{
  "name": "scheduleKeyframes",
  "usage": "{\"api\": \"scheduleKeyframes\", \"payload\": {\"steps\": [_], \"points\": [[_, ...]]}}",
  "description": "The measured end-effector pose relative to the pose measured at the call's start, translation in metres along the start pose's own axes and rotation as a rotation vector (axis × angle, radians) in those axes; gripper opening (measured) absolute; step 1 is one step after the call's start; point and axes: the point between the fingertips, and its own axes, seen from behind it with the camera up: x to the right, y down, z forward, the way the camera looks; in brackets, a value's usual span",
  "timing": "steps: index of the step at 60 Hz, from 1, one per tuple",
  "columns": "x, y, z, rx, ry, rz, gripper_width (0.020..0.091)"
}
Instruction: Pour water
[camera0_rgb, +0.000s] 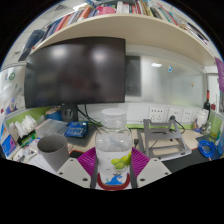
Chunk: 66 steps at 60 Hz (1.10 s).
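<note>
A clear plastic water bottle with a yellow-green and blue label stands upright between my fingers, its neck reaching up toward the monitor's lower edge. Both pink pads press against its sides, so my gripper is shut on the bottle. A grey cup stands on the desk to the left of the bottle, a short way beyond the left finger. The bottle's base is hidden by the gripper body.
A large dark monitor stands behind the bottle. Blue boxes and clutter lie at the left, a metal stand and wooden block at the right. A shelf of books runs overhead.
</note>
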Motion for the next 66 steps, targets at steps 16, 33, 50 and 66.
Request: {"api": "scheduleKeyframes", "payload": {"steps": [16, 33, 50, 66], "points": [[0.005, 0.02, -0.035, -0.126, 0.057, -0.028, 0.0798], [-0.026, -0.006, -0.157, -0.196, 0.162, 0.014, 0.0818], [-0.018, -0.065, -0.23, -0.125, 0.237, 0.073, 0.082], [-0.006, -0.069, -0.262, -0.12, 0.209, 0.057, 0.0818]]}}
